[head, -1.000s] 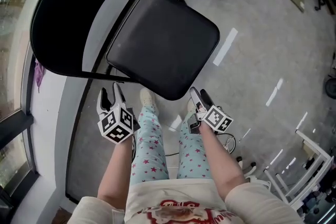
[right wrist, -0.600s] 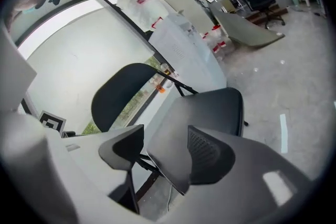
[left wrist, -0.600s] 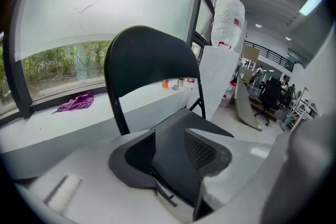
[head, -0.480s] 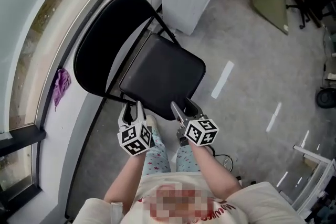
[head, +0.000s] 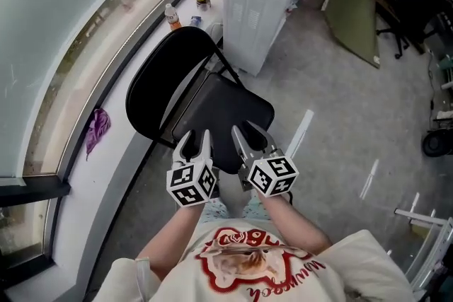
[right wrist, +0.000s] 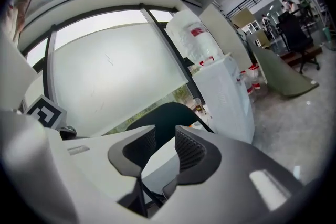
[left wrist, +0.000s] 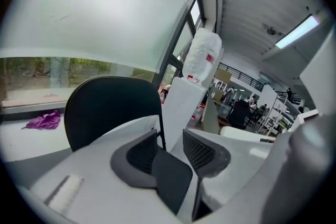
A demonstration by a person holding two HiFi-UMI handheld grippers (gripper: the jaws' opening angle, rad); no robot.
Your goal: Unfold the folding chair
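The black folding chair stands unfolded on the grey floor, its round backrest (head: 166, 85) toward the window and its seat (head: 223, 117) level. Both grippers are held up in front of the person, above the seat's near edge and touching nothing. My left gripper (head: 195, 145) has a narrow gap between its jaws, and the left gripper view shows only the backrest (left wrist: 110, 107) and seat beyond them. My right gripper (head: 249, 140) has just been closing. A gap remains with nothing in it, and the backrest (right wrist: 165, 118) shows through that gap in the right gripper view.
A white cabinet (head: 258, 7) stands just behind the chair. Bottles (head: 172, 14) and a purple cloth (head: 95, 129) lie on the window ledge at the left. A green board (head: 357, 3) leans at the back right, and a white rack (head: 432, 237) stands at the lower right.
Both grippers have risen from beside the seat's front edge to well above it. The right jaws have narrowed. The view has lifted, so the chair looks smaller and farther off.
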